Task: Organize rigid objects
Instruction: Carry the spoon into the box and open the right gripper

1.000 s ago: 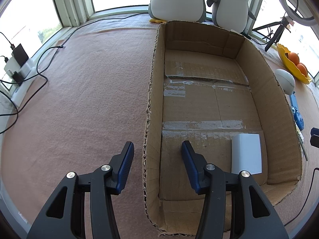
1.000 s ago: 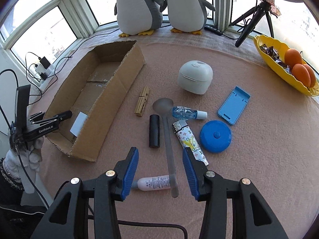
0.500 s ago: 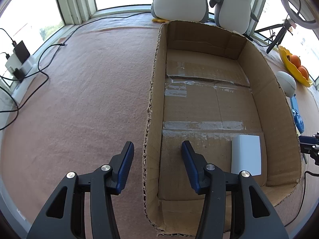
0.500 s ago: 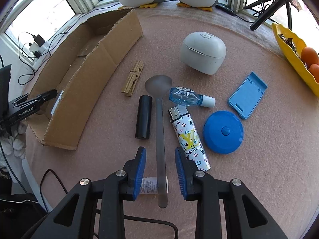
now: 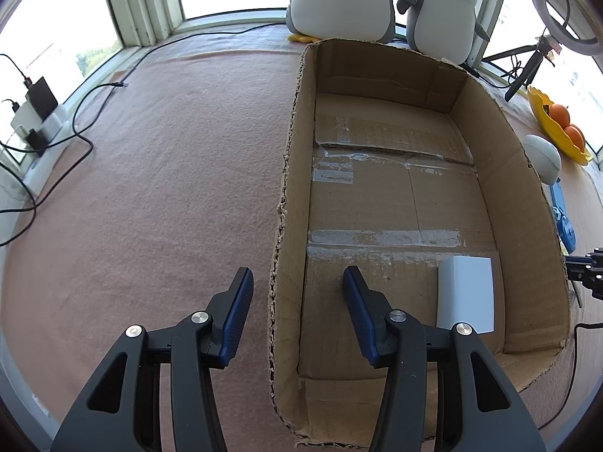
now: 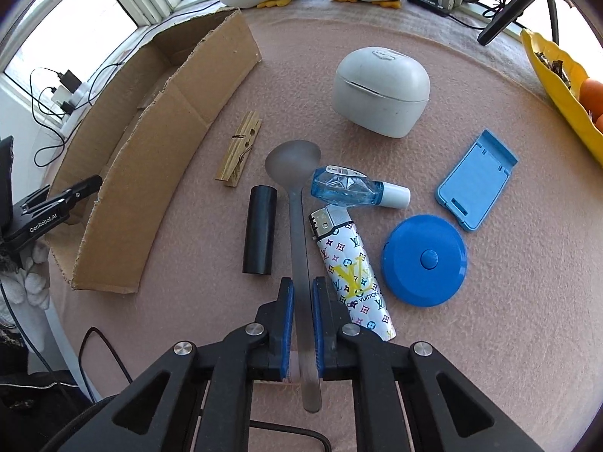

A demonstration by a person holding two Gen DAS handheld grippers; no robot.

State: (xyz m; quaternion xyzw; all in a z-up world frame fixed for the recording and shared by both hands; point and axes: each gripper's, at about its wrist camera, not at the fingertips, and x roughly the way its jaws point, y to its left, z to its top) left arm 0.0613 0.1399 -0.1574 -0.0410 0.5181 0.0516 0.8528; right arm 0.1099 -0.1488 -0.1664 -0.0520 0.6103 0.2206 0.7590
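Left gripper (image 5: pixel 297 282): fingers apart, straddling the near left wall of the open brown cardboard box (image 5: pixel 527 203), gripping nothing; a white rectangular block (image 5: pixel 466 293) lies inside. Black cylinder (image 6: pixel 259 229), then long grey metal spoon (image 6: pixel 297 203) on the pink surface (image 6: pixel 508 320). Right gripper (image 6: pixel 301 297): fingers just closed onto the spoon's handle.

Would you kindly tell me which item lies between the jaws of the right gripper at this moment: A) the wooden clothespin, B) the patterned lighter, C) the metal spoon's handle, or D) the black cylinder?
C: the right gripper has its jaws shut on the handle of the metal spoon, while the black cylinder, patterned lighter and wooden clothespin lie free on the cloth.
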